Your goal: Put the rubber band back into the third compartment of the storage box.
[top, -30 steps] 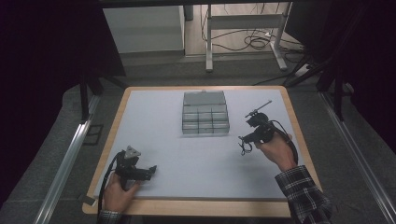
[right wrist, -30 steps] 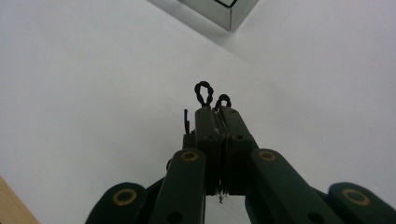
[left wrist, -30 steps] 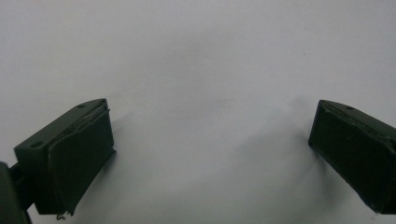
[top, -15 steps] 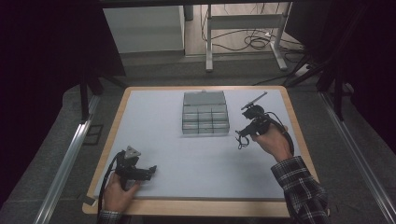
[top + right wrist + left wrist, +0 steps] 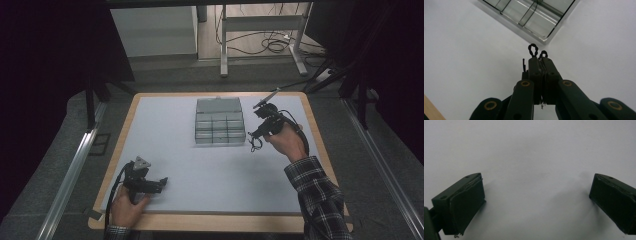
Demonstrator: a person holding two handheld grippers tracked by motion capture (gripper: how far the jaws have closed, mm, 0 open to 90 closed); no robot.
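Nearest the person, at about 7 o'clock on the white surface (image 5: 200,175), the left gripper (image 5: 159,184) rests with its jaws spread wide and nothing between them; the left gripper view looks down on bare white between the two pads.

Farther out, at about 2 o'clock, the right gripper (image 5: 254,136) is held above the surface, jaws pressed together on a small black twisted wire tie (image 5: 533,50) whose loops poke out past the tips and dangle below them in the high view. Just beyond it, close to the surface's centre and a little toward 12 o'clock, stands the clear compartment box (image 5: 220,122), lid open; its near corner lies just ahead of the tie in the right gripper view.

The risk, as I judge it, is in the thin grip: the tie is pinched at its very end, so a tilt or jolt could let it slip out short of the box. It could also snag on a divider or land in the wrong compartment, since the cells are narrow
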